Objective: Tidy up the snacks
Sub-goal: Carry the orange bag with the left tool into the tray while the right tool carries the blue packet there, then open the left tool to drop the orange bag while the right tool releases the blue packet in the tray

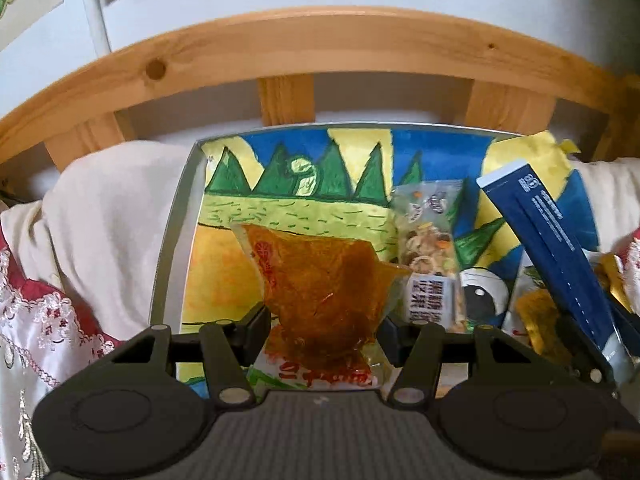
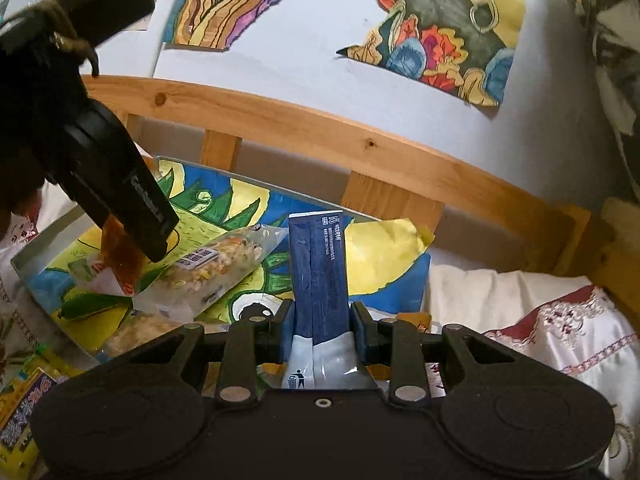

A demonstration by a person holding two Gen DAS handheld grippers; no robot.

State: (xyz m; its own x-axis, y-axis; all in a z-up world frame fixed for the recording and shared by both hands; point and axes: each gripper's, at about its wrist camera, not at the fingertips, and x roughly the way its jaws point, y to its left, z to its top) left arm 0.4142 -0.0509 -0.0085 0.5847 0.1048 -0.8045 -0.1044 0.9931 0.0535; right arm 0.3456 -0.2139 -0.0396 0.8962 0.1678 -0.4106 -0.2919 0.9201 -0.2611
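While gripped, orange packet [image 1: 320, 284] looks translucent, crinkled.

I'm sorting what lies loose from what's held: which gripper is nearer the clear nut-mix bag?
Left. The left gripper, holding the orange snack packet, sits right beside the nut-mix bag; the right gripper grips the blue pack further right.

Painted tray [image 1: 172, 216], wooden rail [image 1: 320, 46], perhaps bedding [image 1: 108, 216]
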